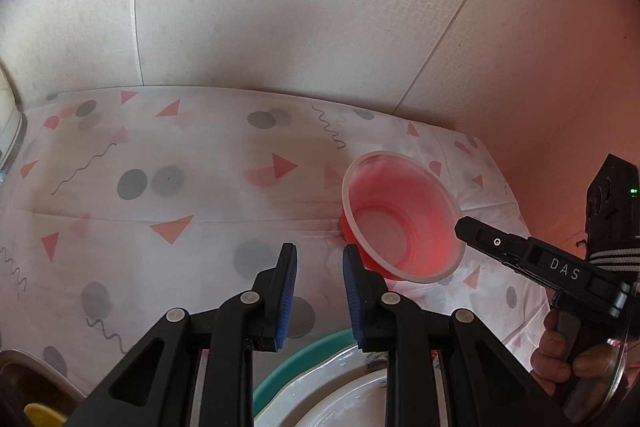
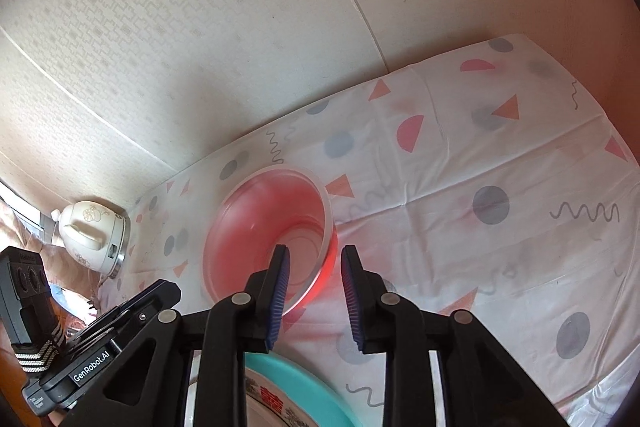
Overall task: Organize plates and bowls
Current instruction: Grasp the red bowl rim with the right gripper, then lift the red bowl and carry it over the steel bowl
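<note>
Likely the red bowl (image 2: 269, 235) gets picked next: straddle its thin translucent rim at five o'clock squarely, since the flared plastic wall would flex and slip. It sits on the wrinkled patterned bench (image 2: 500, 167), beyond the stacked teal plate (image 2: 304, 383). Right gripper (image 2: 314, 293) is half-open with one ribbed blue pad apparently inside the rim; left gripper (image 1: 319, 293) is likewise half-open, empty.
</note>
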Action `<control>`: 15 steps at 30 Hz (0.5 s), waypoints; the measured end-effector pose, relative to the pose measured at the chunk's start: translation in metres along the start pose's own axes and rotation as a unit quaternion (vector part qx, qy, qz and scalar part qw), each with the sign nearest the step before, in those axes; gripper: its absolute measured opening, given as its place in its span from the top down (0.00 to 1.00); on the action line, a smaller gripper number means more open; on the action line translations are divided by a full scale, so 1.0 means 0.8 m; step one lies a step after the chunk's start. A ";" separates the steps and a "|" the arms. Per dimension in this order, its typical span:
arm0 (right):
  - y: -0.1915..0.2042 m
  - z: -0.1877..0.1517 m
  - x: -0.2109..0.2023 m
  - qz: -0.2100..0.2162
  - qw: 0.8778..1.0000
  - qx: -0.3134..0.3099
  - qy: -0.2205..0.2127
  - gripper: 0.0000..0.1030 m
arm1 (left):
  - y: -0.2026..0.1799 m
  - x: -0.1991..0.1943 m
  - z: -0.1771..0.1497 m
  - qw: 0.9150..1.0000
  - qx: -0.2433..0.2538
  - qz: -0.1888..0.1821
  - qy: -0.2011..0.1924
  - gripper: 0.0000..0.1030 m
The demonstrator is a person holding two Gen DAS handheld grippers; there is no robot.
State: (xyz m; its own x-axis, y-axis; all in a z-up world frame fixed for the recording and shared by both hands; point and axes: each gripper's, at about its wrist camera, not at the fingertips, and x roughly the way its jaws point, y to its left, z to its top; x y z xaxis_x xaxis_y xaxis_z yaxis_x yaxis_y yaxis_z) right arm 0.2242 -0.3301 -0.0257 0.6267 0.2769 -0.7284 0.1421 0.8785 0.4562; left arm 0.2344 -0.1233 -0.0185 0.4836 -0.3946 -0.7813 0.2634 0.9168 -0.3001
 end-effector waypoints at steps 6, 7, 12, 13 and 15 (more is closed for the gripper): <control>0.005 -0.003 -0.002 -0.001 1.000 -0.005 -0.003 0.82 | -0.008 0.012 0.004 1.000 0.004 -0.002 0.006 0.77; 0.005 -0.004 -0.001 -0.001 1.000 -0.004 -0.002 0.82 | -0.010 0.014 0.005 1.000 0.006 -0.001 0.006 0.77; 0.003 -0.004 -0.001 -0.001 1.000 0.001 0.000 0.82 | -0.010 0.021 0.005 1.000 -0.006 -0.020 0.017 0.77; 0.003 -0.005 -0.001 0.000 1.000 0.003 -0.001 0.82 | -0.011 0.022 0.005 1.000 -0.005 -0.021 0.017 0.77; 0.000 -0.005 -0.001 0.004 1.000 0.010 0.000 0.82 | -0.012 0.024 0.006 1.000 -0.006 -0.023 0.020 0.77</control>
State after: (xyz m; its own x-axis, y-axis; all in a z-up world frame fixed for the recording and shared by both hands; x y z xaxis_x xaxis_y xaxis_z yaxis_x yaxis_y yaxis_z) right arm 0.2208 -0.3287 -0.0267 0.6281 0.2842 -0.7244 0.1519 0.8682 0.4723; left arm 0.2452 -0.1398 -0.0281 0.4380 -0.4340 -0.7873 0.2744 0.8985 -0.3427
